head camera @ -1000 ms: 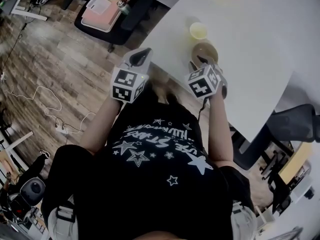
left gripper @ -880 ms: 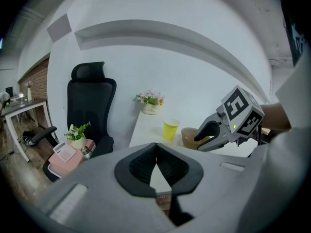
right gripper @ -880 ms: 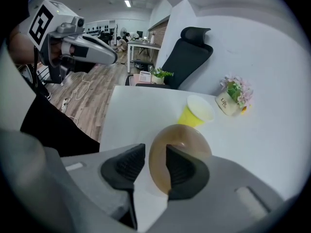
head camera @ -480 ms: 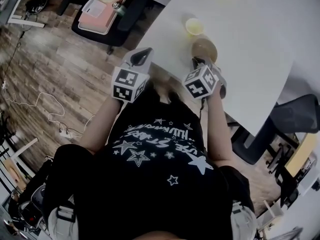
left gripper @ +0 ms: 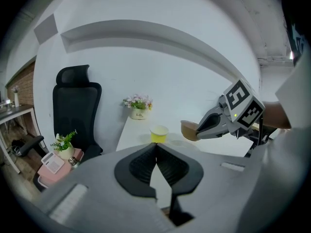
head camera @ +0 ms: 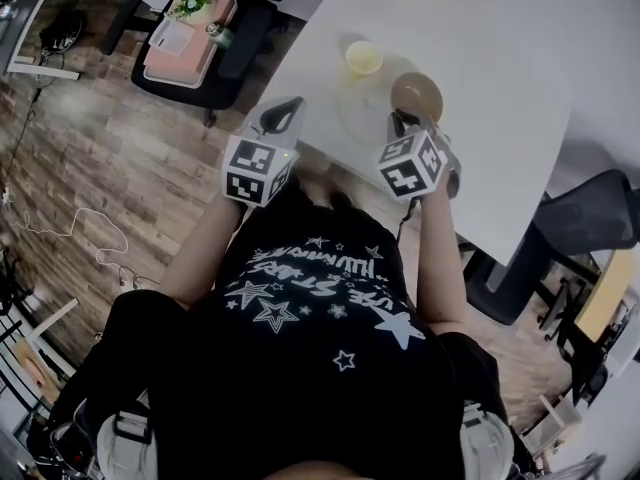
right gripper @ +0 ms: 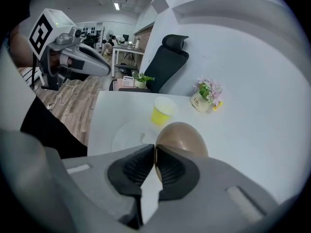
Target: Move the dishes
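My right gripper (head camera: 402, 120) (right gripper: 154, 152) is shut on the near rim of a brown bowl (head camera: 417, 95) (right gripper: 181, 137), held just above the white table (head camera: 500, 88). A clear round plate (head camera: 362, 100) (right gripper: 132, 134) lies on the table to the bowl's left. A yellow cup (head camera: 363, 58) (right gripper: 163, 110) stands beyond the plate. My left gripper (head camera: 280, 116) (left gripper: 155, 149) hovers off the table's near-left edge, jaws shut with nothing between them. In the left gripper view the bowl (left gripper: 189, 130) shows pinched by the right gripper (left gripper: 200, 130).
A small flower pot (right gripper: 206, 97) (left gripper: 138, 108) stands at the table's far side. A black office chair (left gripper: 75, 110) and a low seat with a pink box and plant (head camera: 190, 28) are left of the table. Another chair (head camera: 590, 233) is at the right.
My right gripper has carried the brown bowl a little to the right, uncovering the clear plate beside it. The left gripper has held its place.
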Motion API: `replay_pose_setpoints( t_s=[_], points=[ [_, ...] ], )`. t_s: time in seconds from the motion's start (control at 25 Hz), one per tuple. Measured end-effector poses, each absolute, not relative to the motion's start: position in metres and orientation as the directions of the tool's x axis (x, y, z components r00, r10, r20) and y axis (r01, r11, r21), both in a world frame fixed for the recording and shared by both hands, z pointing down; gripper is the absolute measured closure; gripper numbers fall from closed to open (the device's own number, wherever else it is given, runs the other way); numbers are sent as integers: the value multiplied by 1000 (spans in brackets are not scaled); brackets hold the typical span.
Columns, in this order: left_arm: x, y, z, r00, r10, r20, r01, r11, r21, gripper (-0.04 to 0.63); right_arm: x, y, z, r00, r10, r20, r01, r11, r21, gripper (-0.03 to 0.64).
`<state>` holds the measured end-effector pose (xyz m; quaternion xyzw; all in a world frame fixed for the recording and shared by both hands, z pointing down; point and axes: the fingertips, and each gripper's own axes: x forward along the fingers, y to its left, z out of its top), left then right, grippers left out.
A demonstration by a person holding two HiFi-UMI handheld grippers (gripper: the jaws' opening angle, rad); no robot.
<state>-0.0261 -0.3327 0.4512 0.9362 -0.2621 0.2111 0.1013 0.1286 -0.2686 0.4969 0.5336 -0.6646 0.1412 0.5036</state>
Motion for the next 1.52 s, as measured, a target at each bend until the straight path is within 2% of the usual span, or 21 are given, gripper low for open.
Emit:
replay_pose_setpoints(
  t_s=[0.4, 0.88, 1.04, 1.32, 1.52],
  points=[
    [-14, -328, 449, 751, -482, 451, -564, -824, 58, 584, 183, -275, 519, 130, -541, 831, -851, 369, 374, 595],
    [-15, -329, 448, 697, -544, 467, -617, -787, 6, 584, 199, -282, 549, 111, -515, 850, -832, 419, 363, 595],
    [-13, -326, 446, 685, -562, 463, -636, -772, 3, 584, 194, -285, 550, 76, -525, 848, -820, 451, 353, 595],
    [-4, -313, 441, 651, -607, 456, -672, -740, -26, 584, 188, -279, 540, -15, -546, 837, -811, 497, 310, 514],
    [-4, -301, 430, 610, -666, 429, -730, -683, -23, 584, 186, -279, 508, -98, -604, 791, -800, 520, 298, 512]
  ],
)
